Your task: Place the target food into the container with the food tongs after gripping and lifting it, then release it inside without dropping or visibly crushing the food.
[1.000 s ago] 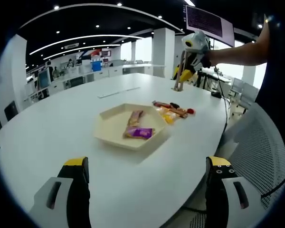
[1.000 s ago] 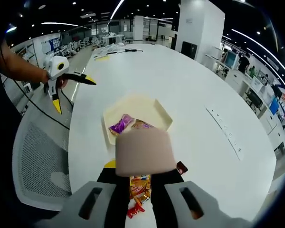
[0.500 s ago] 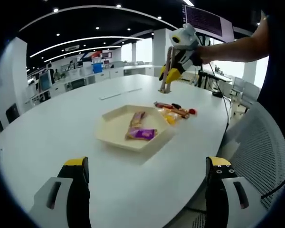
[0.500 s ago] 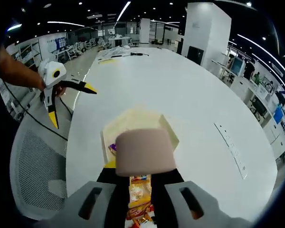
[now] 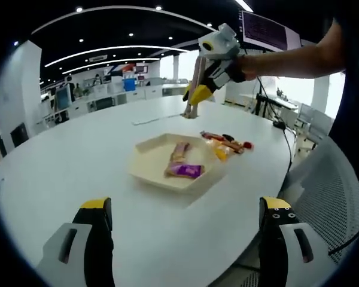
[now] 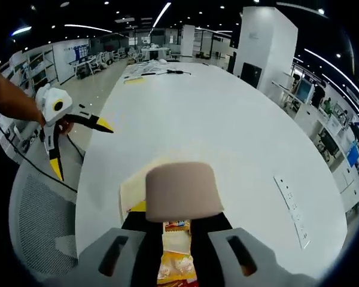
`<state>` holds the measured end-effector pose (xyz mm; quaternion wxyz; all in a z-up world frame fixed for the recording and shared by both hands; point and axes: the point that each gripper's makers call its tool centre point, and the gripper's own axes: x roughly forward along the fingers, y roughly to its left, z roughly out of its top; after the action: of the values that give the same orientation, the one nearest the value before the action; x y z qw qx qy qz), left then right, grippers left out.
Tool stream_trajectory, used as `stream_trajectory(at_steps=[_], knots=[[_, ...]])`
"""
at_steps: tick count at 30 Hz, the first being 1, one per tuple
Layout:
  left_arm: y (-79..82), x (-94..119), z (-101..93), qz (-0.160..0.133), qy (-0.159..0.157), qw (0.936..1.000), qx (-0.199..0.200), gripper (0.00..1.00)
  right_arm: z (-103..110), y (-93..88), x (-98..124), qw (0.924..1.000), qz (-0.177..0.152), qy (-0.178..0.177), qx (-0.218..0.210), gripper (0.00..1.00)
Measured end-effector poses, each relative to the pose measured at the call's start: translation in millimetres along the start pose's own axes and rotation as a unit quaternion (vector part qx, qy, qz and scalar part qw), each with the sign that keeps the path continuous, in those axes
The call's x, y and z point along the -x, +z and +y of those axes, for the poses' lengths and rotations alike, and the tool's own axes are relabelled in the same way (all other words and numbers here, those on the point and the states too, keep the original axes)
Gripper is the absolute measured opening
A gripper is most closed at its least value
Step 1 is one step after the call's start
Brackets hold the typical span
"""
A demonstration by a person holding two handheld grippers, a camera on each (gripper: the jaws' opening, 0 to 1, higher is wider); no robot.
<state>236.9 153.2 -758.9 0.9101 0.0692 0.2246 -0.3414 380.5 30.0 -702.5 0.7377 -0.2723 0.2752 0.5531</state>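
white table [image 5: 60,173] carries all | cream tray [image 5: 148,168], mid-table, holds purple packet [image 5: 186,171] and brown bar [image 5: 179,150] | snack pile [image 5: 224,143] just beside tray | left gripper [image 5: 185,239] jaws wide apart, nothing between | right gripper [image 6: 169,230] jaws clamp beige tongs [image 6: 180,191], raised above tray

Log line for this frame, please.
right tongs: shut on food tongs, raised | left tongs: open | tray: two snacks inside
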Motion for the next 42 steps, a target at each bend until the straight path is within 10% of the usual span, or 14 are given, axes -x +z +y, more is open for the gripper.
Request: stream_trajectory(at_steps=[29,42], knots=[[8.3,5,7.8,-0.022,0.018,0.9996,0.008,0.99,4,-4.0,-3,1.0,0.002,-0.002,0.001,0.18],[15.6,9,14.9,-0.042,0.034,0.9985,-0.006,1.0,-4,-37.6,26,0.9977,0.009,-0.038,-0.055,0.19]])
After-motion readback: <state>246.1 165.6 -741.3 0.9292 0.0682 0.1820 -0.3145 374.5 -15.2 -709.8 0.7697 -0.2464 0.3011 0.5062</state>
